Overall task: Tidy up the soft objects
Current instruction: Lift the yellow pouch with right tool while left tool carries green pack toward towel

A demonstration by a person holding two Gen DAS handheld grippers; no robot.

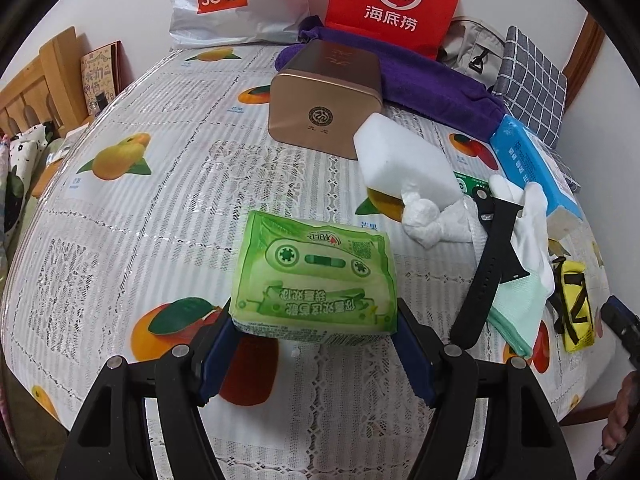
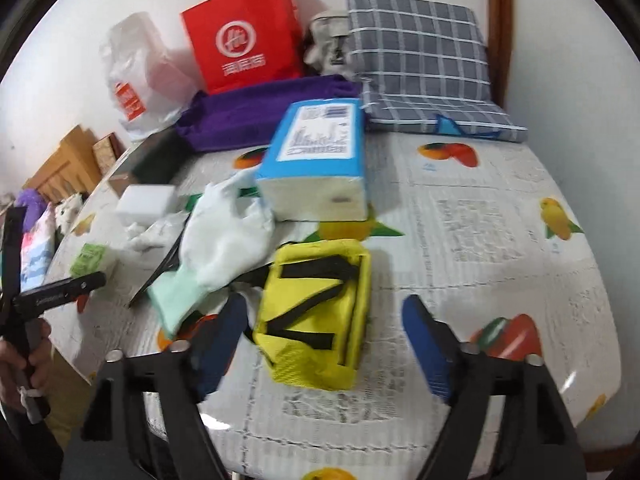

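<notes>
In the left wrist view my left gripper (image 1: 314, 320) is shut on the near end of a green tissue pack (image 1: 316, 280), with a blue pad on each side of it. In the right wrist view my right gripper (image 2: 324, 304) stands open. A yellow pouch with black straps (image 2: 316, 312) lies on the table between its fingers; the right finger is clearly apart from it. Just left of the pouch lies a white and mint glove (image 2: 228, 236), on top of a black watch strap (image 1: 492, 264). A blue tissue pack (image 2: 320, 160) lies behind the pouch.
The table (image 1: 160, 200) has a fruit-print cover. A gold tin (image 1: 324, 104), a white sponge block (image 1: 404, 156) and crumpled white tissue (image 1: 424, 220) sit mid-table. At the back are a purple towel (image 1: 432, 80), a red bag (image 1: 396, 0), a white plastic bag (image 1: 232, 0) and a grey checked cushion (image 2: 420, 60).
</notes>
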